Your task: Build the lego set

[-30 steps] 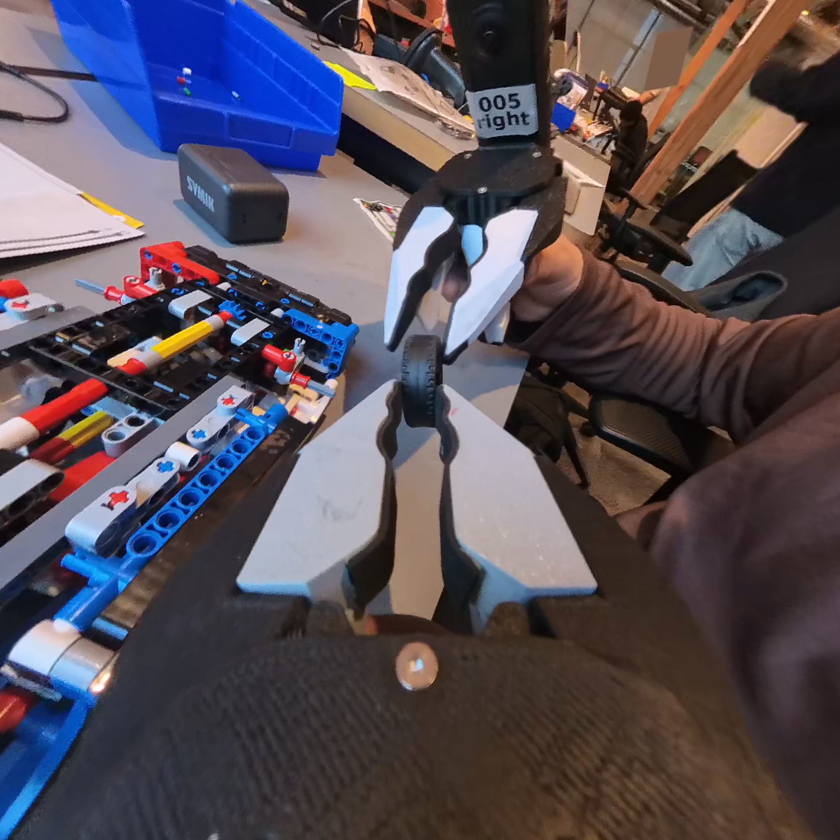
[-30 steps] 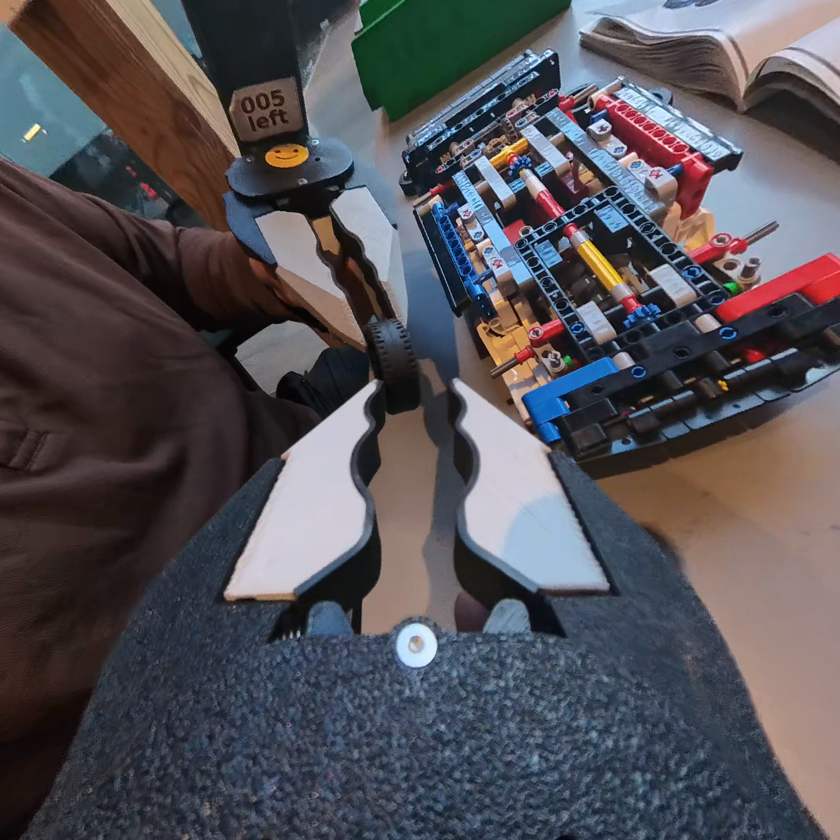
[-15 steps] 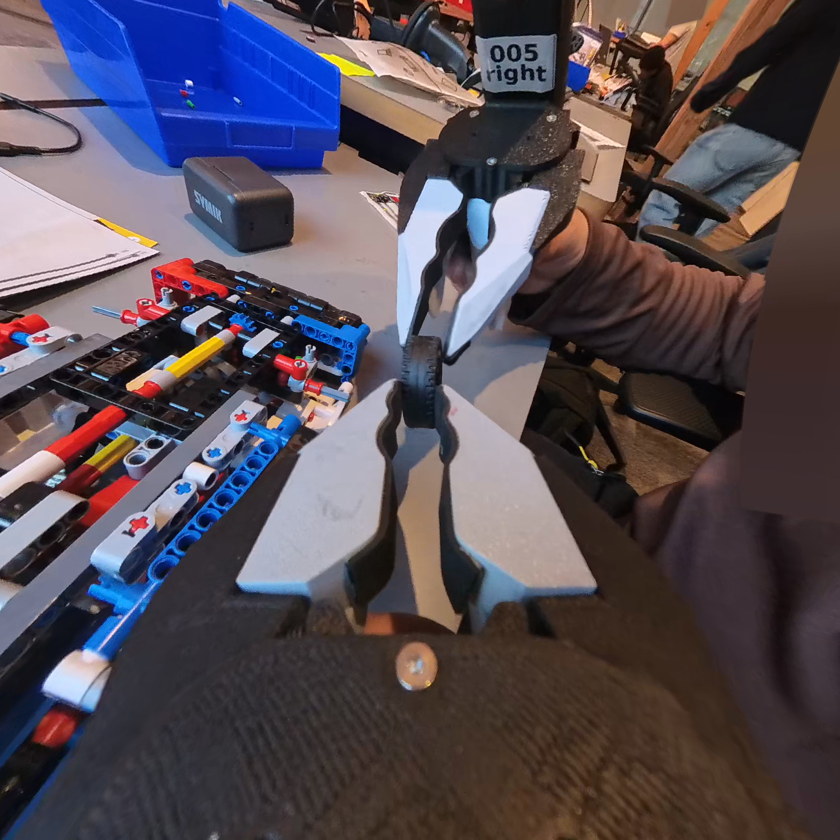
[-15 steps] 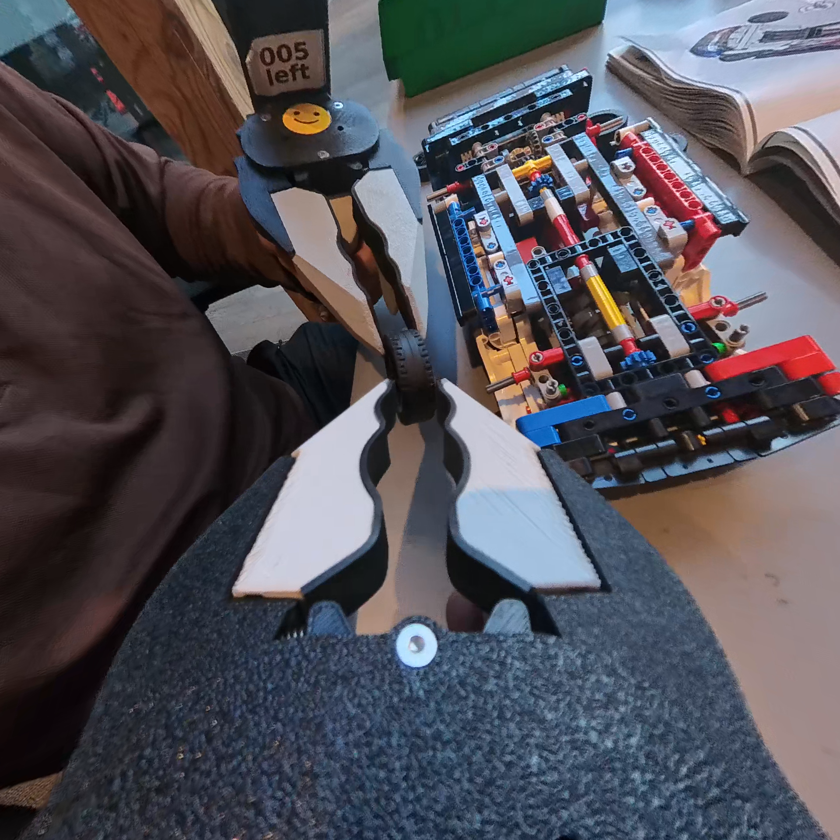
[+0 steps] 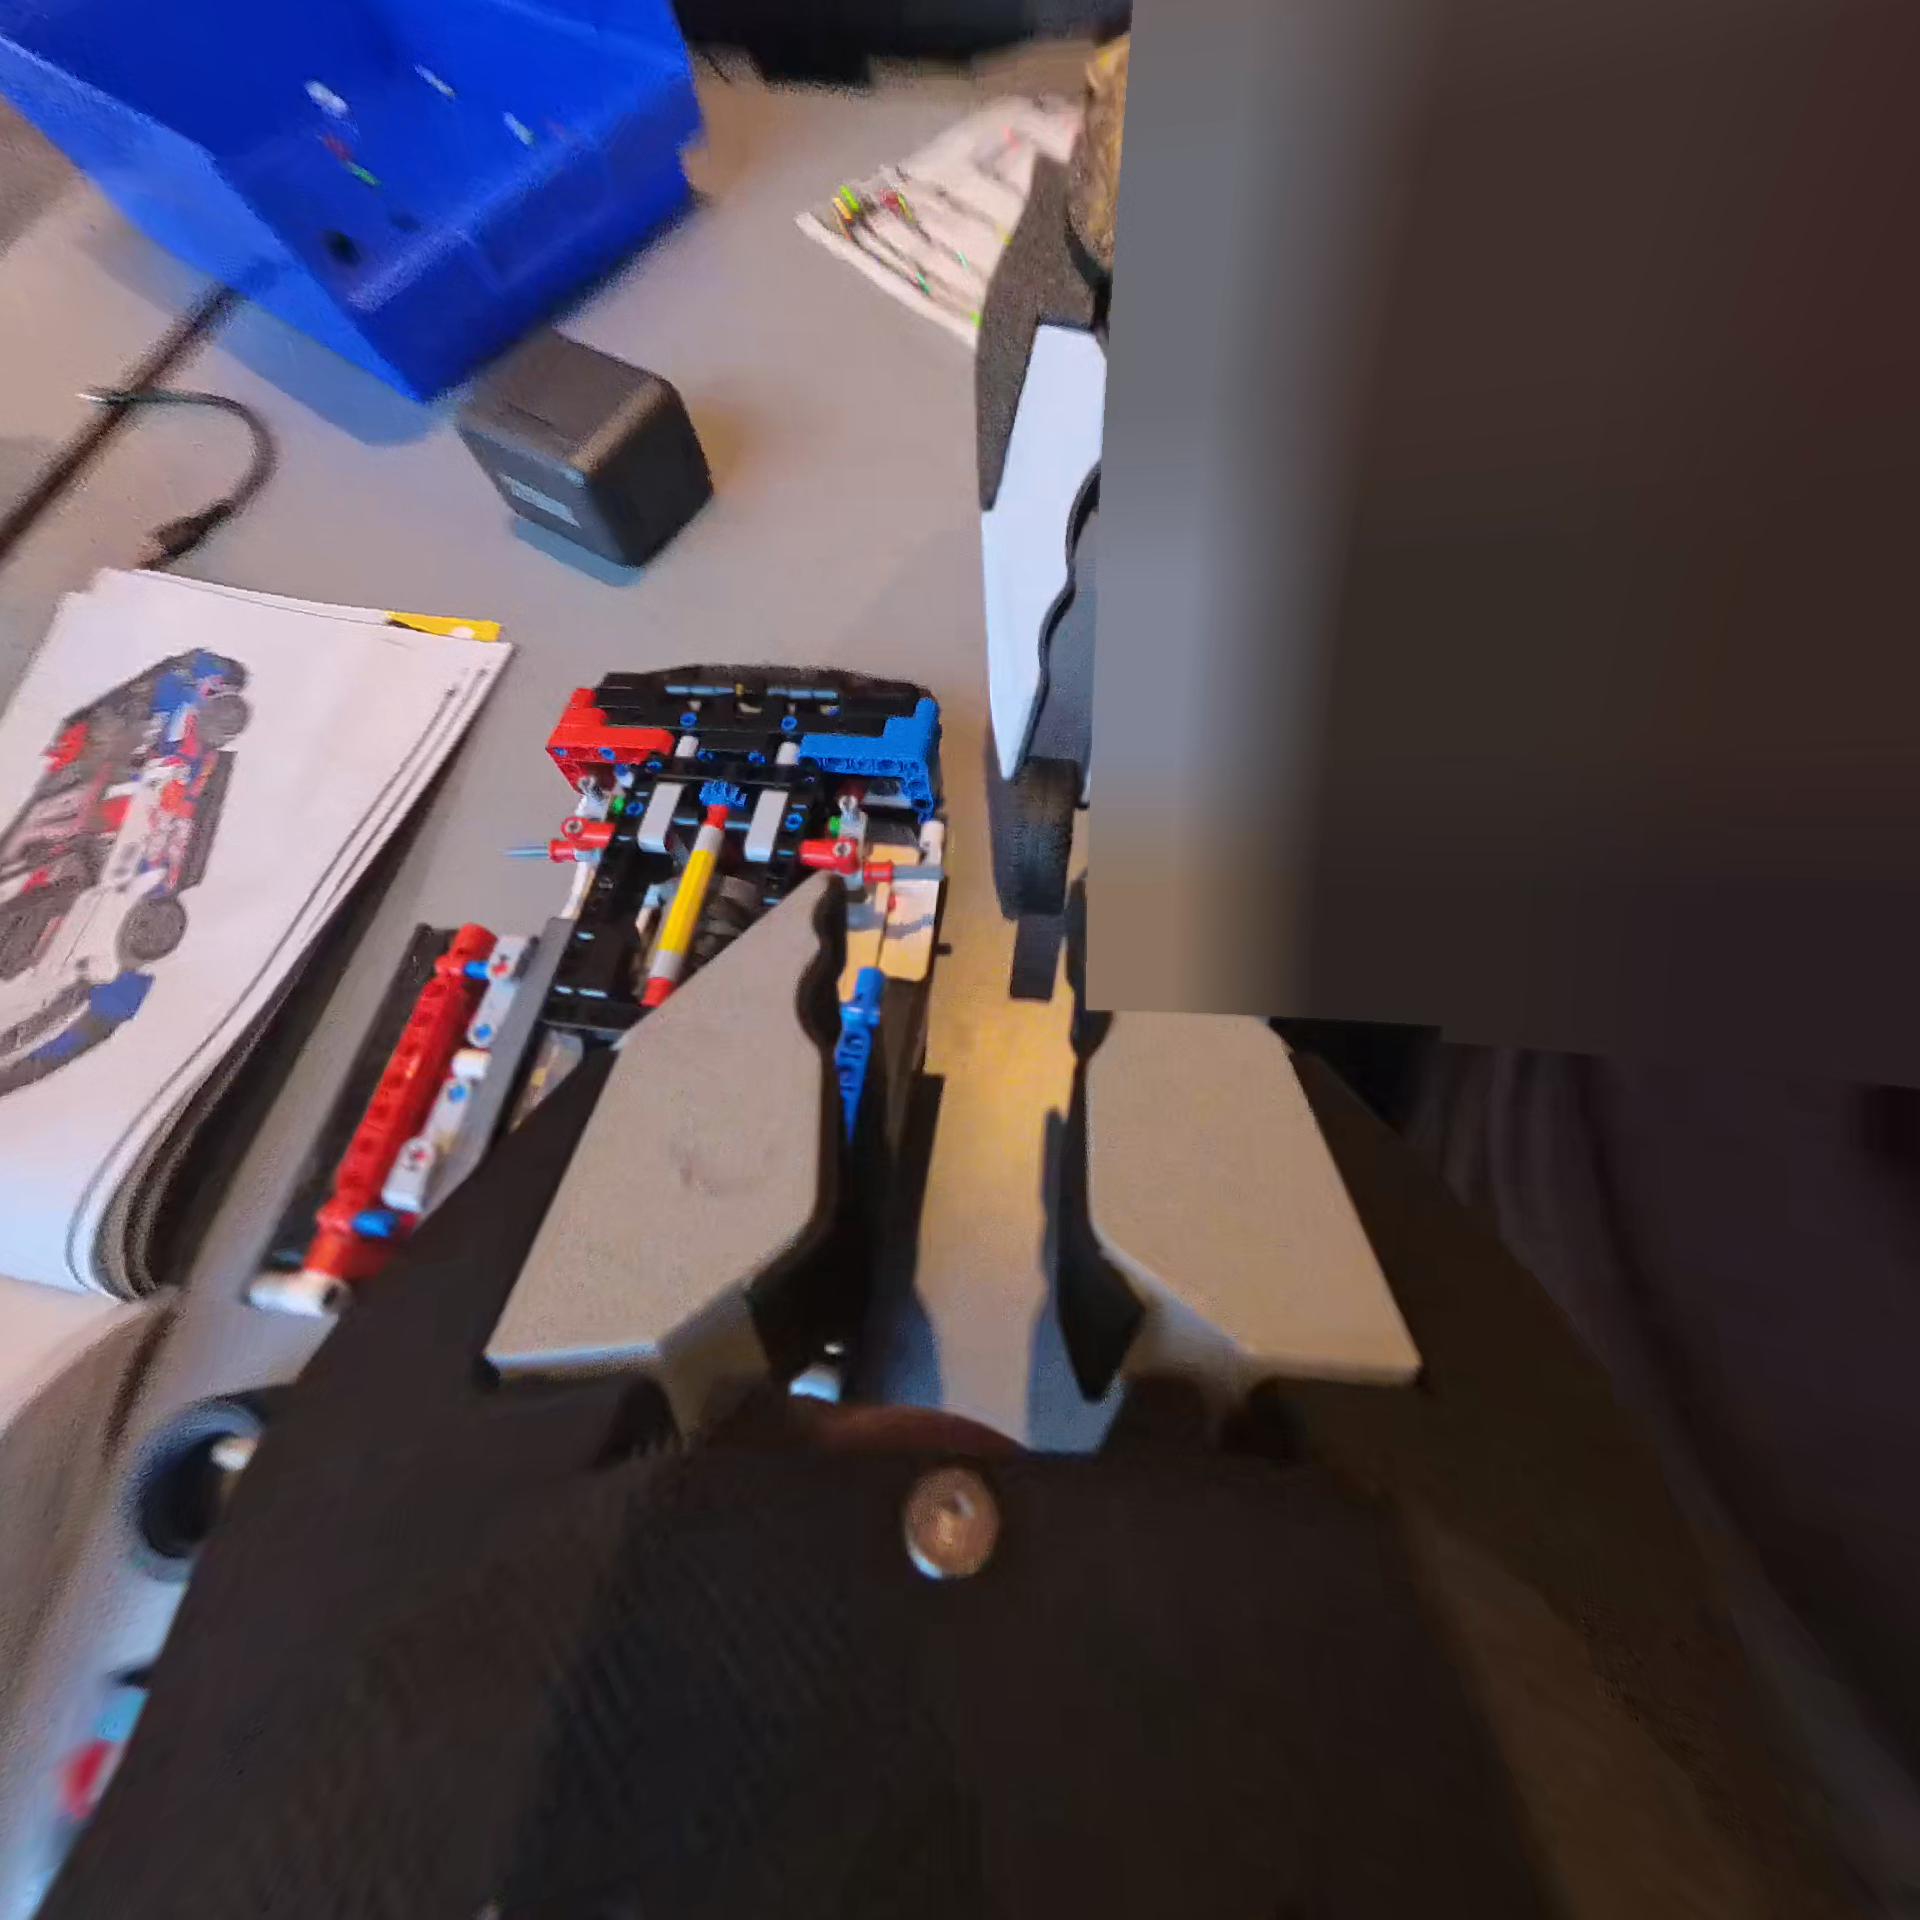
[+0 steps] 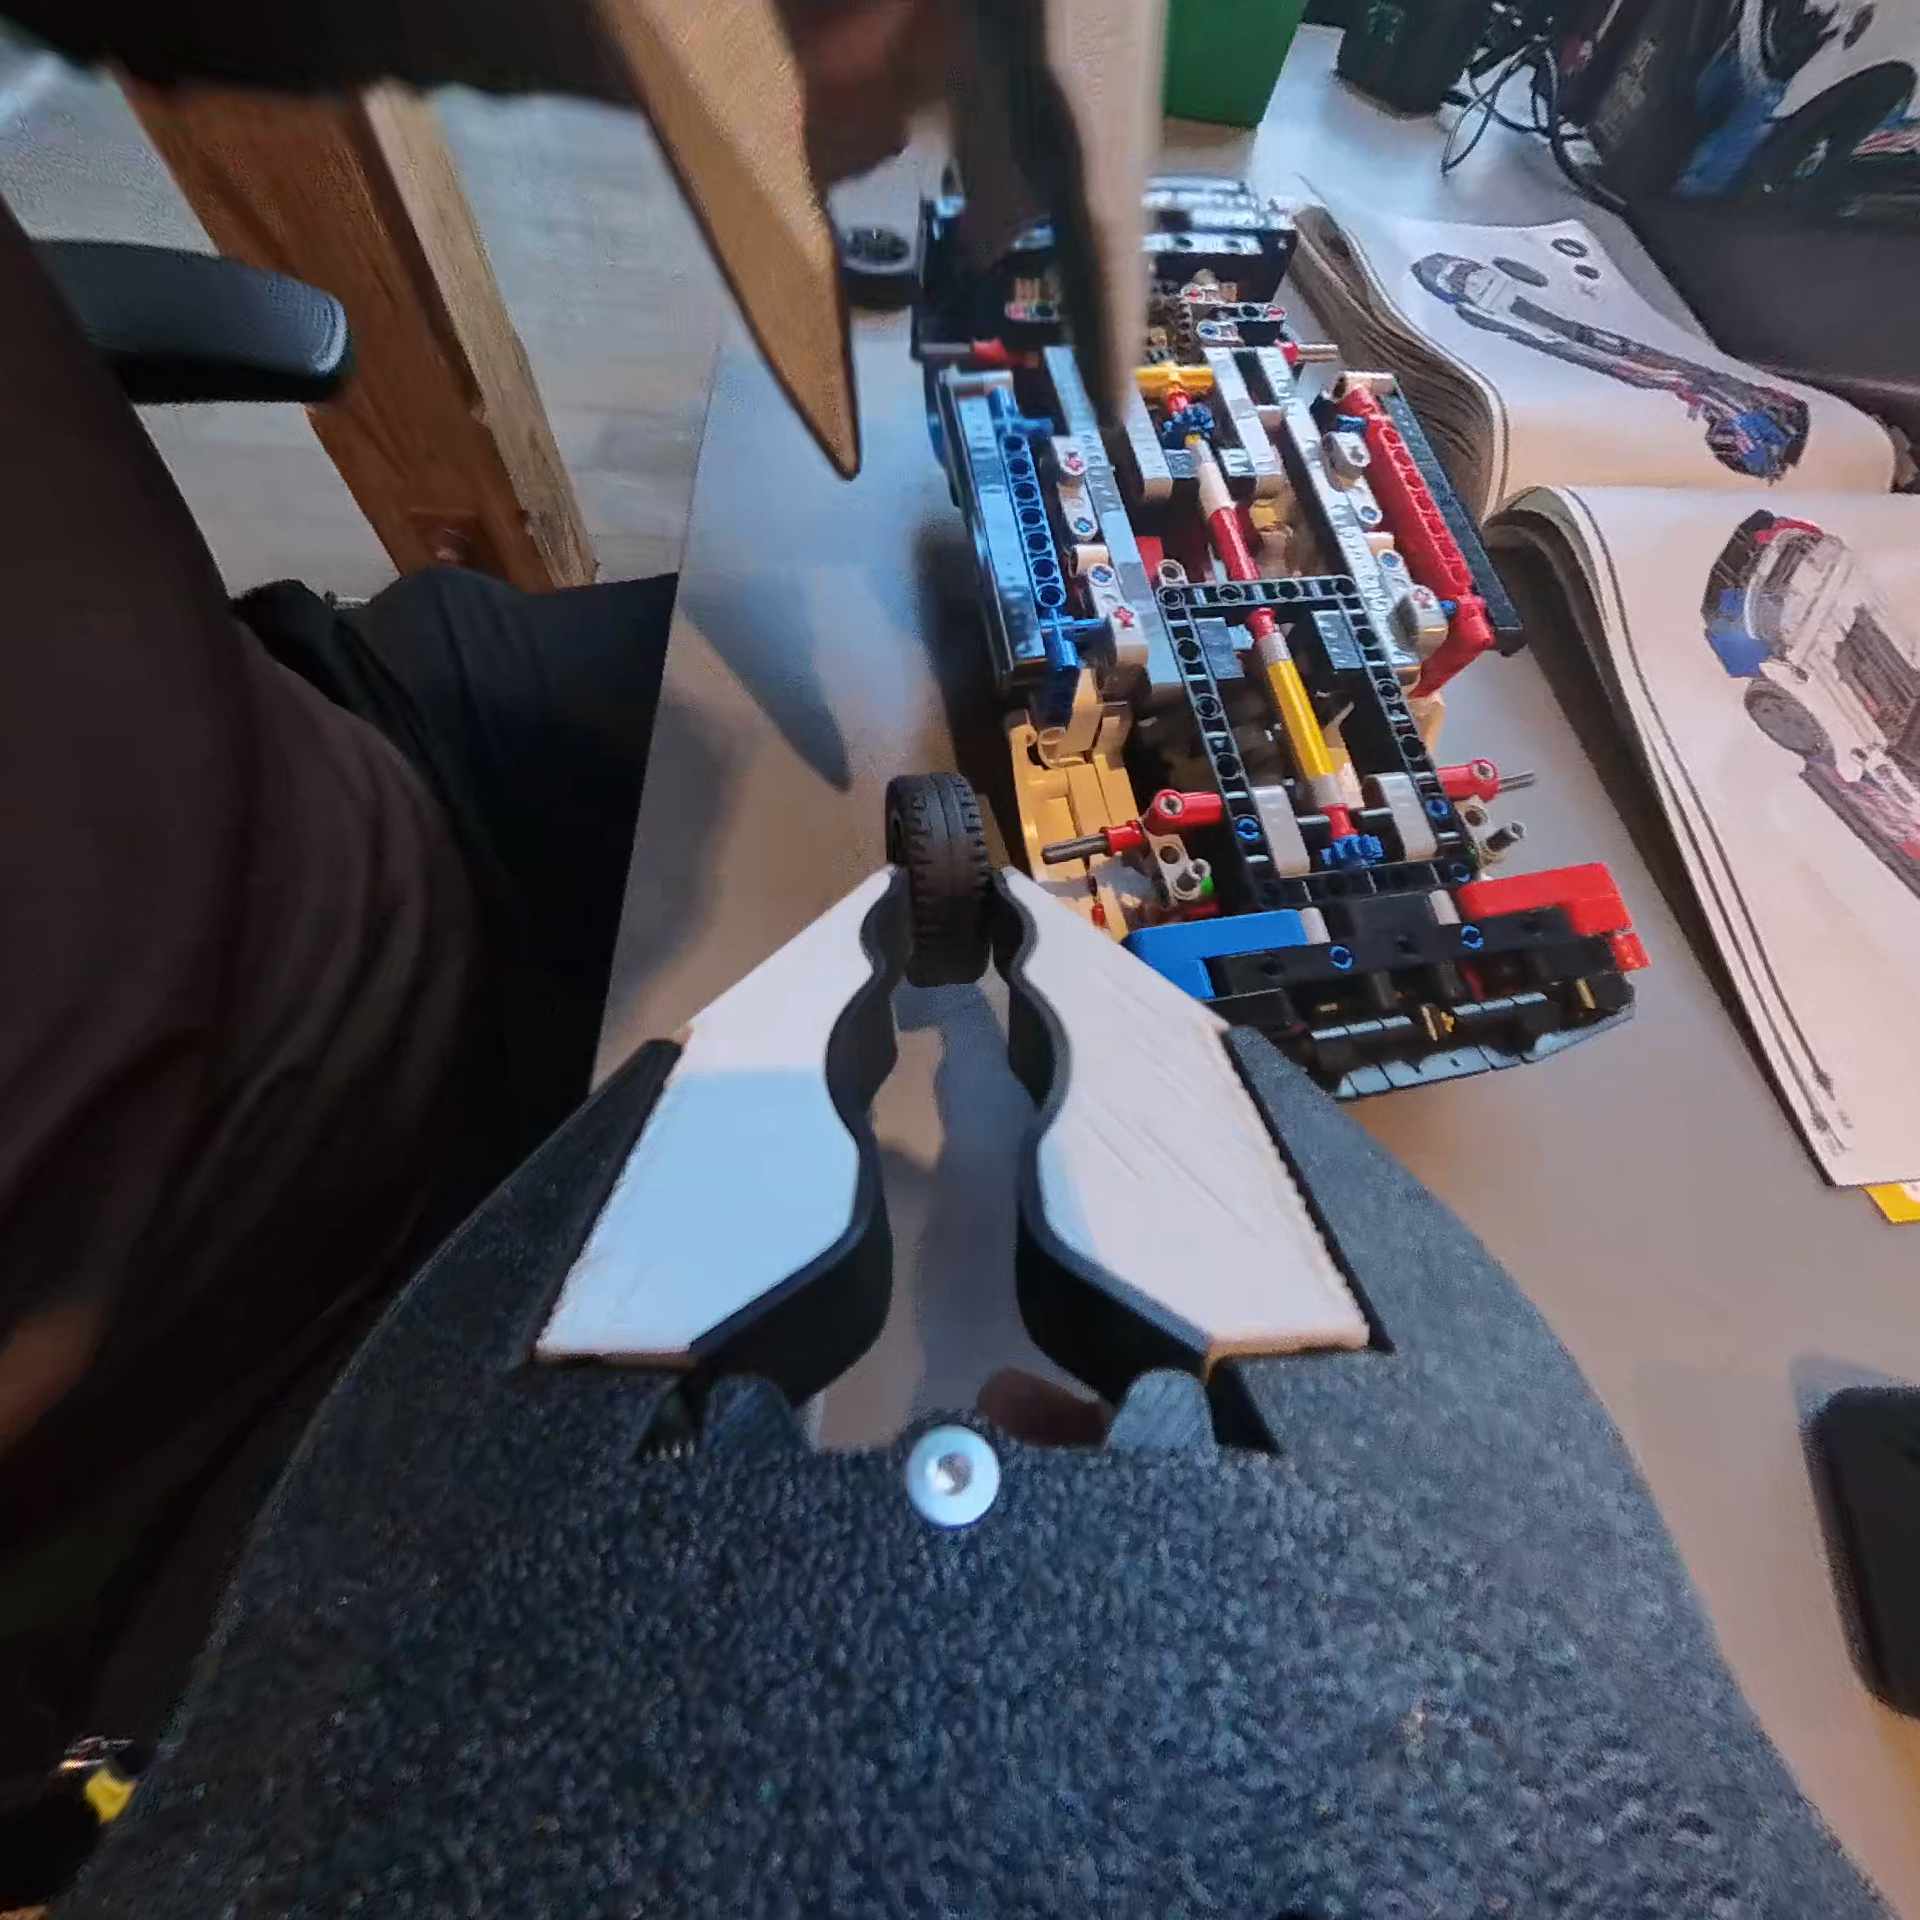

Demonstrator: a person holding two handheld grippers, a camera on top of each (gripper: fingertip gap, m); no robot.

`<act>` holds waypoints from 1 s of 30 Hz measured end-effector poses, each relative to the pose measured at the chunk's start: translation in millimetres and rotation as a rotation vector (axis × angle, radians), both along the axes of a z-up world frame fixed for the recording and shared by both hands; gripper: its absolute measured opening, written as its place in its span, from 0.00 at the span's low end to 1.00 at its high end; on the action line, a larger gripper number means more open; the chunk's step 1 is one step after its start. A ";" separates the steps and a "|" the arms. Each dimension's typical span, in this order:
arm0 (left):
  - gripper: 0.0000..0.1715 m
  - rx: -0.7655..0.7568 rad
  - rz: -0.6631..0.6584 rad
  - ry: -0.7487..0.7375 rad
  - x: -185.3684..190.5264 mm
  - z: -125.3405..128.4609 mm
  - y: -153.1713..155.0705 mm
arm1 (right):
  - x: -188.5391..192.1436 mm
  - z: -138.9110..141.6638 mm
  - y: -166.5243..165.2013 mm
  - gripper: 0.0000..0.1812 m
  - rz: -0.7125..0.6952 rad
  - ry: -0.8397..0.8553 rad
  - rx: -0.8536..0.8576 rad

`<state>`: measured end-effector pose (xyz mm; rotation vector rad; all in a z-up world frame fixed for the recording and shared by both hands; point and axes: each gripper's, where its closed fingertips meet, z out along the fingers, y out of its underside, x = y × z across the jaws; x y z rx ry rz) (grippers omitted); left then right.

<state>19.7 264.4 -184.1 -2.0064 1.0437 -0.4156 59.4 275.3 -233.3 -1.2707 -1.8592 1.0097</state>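
Note:
The Lego car chassis [image 6: 1247,675] lies on the grey table, built of black, red, blue, yellow and tan parts; it also shows in the left wrist view [image 5: 748,821]. My right gripper [image 6: 945,894] is shut on a small black wheel [image 6: 940,883], held upright just beside the chassis's tan front corner, near a grey axle [image 6: 1070,847]. The wheel [image 5: 1039,842] and one right finger [image 5: 1029,582] show in the left wrist view. My left gripper [image 5: 956,966] is open and empty above the chassis; its fingers [image 6: 758,260] hang above the chassis's far part.
Open instruction booklets [image 6: 1714,675] lie beside the chassis. A blue bin [image 5: 364,177], a black box [image 5: 592,457] and a cable [image 5: 197,457] sit farther back. Another black wheel [image 6: 878,255] lies past the chassis. The table edge and a wooden post [image 6: 416,364] are on the left. The gap from one gripper's tips to the other's is roughly 7 cm.
Both grippers held the wheel in the air. The left gripper has let go, opened and pulled away. The right gripper has carried the wheel down beside the chassis's front corner.

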 end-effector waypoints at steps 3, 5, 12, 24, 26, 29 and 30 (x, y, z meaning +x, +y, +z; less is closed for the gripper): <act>0.35 -0.031 -0.168 0.167 -4.4 -8.3 17.9 | -4.3 -12.3 7.7 0.06 -0.019 -0.049 0.034; 0.37 -0.038 -0.241 0.265 -1.3 -21.5 23.2 | -8.5 -11.6 11.1 0.06 -0.023 -0.047 -0.032; 0.28 0.021 -0.100 0.335 19.3 -38.3 10.2 | -4.2 0.1 13.5 0.05 0.016 0.013 -0.143; 0.09 -0.049 0.795 -0.513 22.0 -60.3 1.6 | 25.6 18.5 13.0 0.05 0.012 0.142 -0.157; 0.19 0.046 0.840 -0.457 8.7 -54.8 8.1 | 16.0 19.7 16.6 0.05 0.004 0.120 -0.175; 0.33 0.122 0.753 -0.305 9.1 -60.1 4.1 | 1.0 9.0 20.0 0.05 -0.011 0.044 -0.197; 0.37 0.151 0.723 -0.272 10.8 -61.1 1.6 | -2.4 6.5 18.2 0.05 -0.005 0.030 -0.205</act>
